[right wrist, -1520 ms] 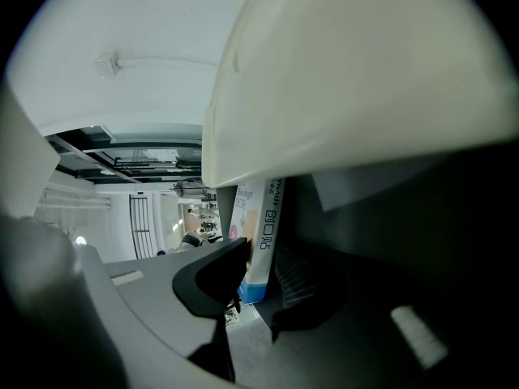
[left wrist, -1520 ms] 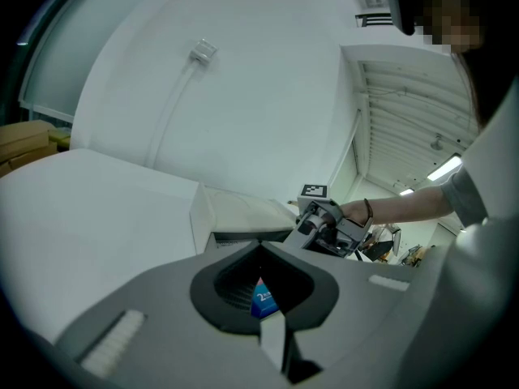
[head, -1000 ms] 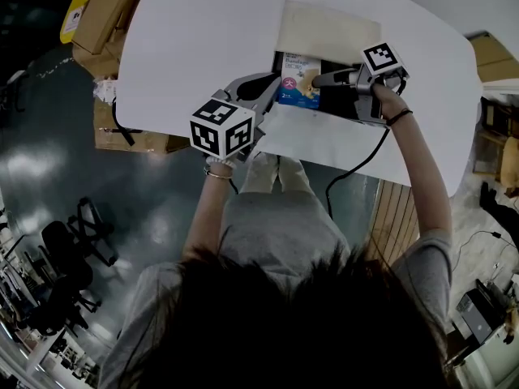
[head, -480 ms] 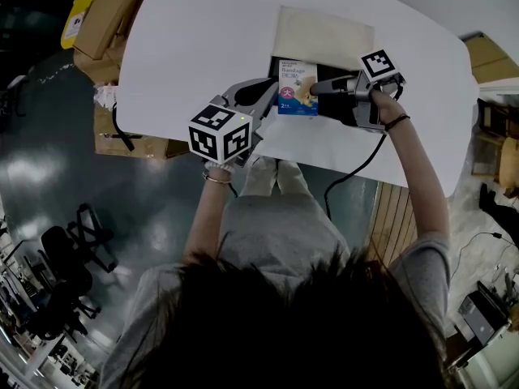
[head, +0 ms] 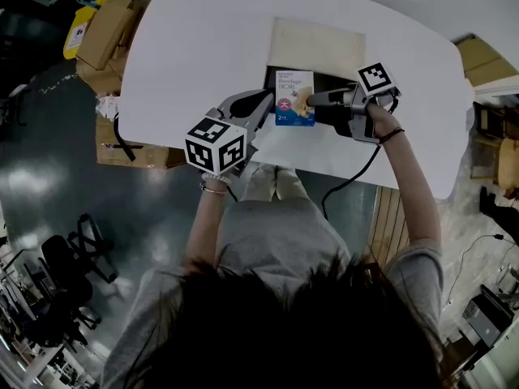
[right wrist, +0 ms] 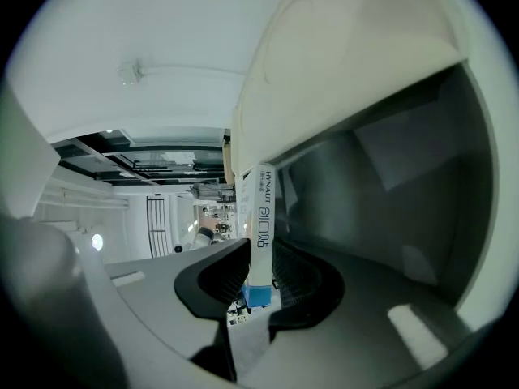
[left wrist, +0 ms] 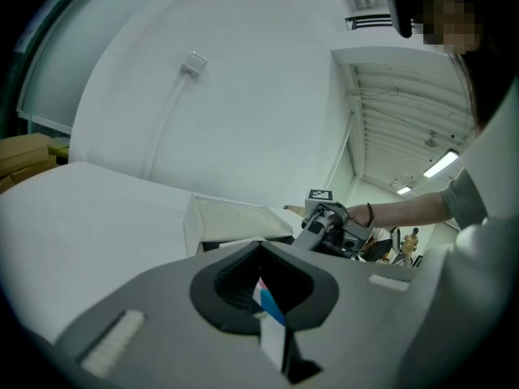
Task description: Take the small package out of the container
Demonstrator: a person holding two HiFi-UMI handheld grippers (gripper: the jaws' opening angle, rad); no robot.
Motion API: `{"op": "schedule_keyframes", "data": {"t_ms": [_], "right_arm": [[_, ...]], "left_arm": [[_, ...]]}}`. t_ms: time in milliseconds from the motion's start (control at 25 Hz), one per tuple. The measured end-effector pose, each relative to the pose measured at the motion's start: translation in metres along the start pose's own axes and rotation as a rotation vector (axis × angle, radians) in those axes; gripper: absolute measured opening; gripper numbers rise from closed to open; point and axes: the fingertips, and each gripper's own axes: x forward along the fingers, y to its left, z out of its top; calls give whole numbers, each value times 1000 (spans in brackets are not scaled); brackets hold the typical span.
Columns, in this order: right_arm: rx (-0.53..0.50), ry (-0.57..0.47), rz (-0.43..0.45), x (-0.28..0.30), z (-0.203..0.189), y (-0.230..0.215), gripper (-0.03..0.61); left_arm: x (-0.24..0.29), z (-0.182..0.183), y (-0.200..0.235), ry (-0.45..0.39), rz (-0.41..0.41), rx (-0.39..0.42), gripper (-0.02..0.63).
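Note:
The small package [head: 294, 96], a white and blue bandage box, is held flat over the left part of the open dark container [head: 334, 82]. My right gripper [head: 310, 100] is shut on its right edge. In the right gripper view the package [right wrist: 259, 225] stands edge-on between the pads of that gripper [right wrist: 256, 286]. My left gripper [head: 268, 100] sits at the package's left edge, by the container's left wall. In the left gripper view its jaws [left wrist: 272, 306] stand close together with a sliver of the package [left wrist: 265, 297] in the gap. Whether its pads press on anything is hidden.
The container's beige lid [head: 316, 45] lies folded back behind it on the white table [head: 203, 39]. A black cable [head: 357, 173] hangs from the right gripper over the table's near edge. Cardboard boxes [head: 105, 23] sit on the floor to the left.
The package lay slanted low in the container a second ago. It now shows its whole face, higher and slightly further left. The left gripper stayed beside it.

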Motion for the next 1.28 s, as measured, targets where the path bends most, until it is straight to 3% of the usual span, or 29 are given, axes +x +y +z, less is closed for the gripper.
{"op": "schedule_keyframes", "data": {"t_ms": [640, 800, 1200, 1280], "right_arm": [[-205, -269, 103, -31, -5, 38, 104], [-245, -333, 67, -45, -8, 45, 104], [-397, -509, 170, -67, -4, 74, 106], [-402, -548, 147, -76, -4, 73, 106]], "left_arm": [[-12, 19, -21, -64, -3, 54, -8], [-13, 30, -33, -83, -20, 76, -8], [-16, 52, -49, -128, -37, 130, -8], [-16, 57, -52, -136, -38, 139, -8]]}}
